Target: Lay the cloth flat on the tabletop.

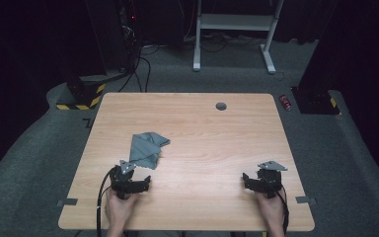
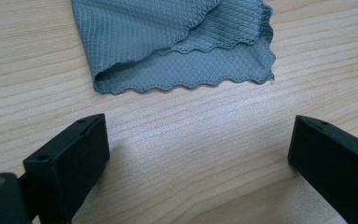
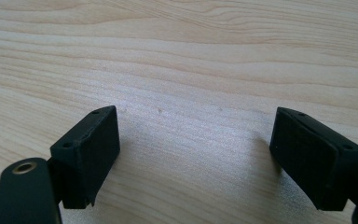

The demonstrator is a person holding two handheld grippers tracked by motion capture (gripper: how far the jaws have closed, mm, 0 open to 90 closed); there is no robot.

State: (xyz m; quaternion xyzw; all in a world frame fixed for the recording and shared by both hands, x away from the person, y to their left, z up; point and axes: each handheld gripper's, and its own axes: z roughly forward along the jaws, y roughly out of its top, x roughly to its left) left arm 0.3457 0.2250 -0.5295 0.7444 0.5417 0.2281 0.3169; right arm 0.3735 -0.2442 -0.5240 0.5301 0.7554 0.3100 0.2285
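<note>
Cloth [image 1: 148,148] on table [image 1: 202,133], just beyond left gripper [image 1: 131,178]; right gripper [image 1: 262,180] well apart.

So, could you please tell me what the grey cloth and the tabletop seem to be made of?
The grey cloth looks like a thin microfibre-type fabric: matte, with a fine diamond weave and scalloped edges. The tabletop looks like light wood or a wood-grain laminate: its grain lines and soft sheen leave that open.

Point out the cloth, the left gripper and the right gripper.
cloth [image 1: 147,148], high view, middle of the folded grey fabric
left gripper [image 2: 198,149], left gripper view, midway between its fingers
right gripper [image 3: 196,144], right gripper view, midway between its fingers
</note>
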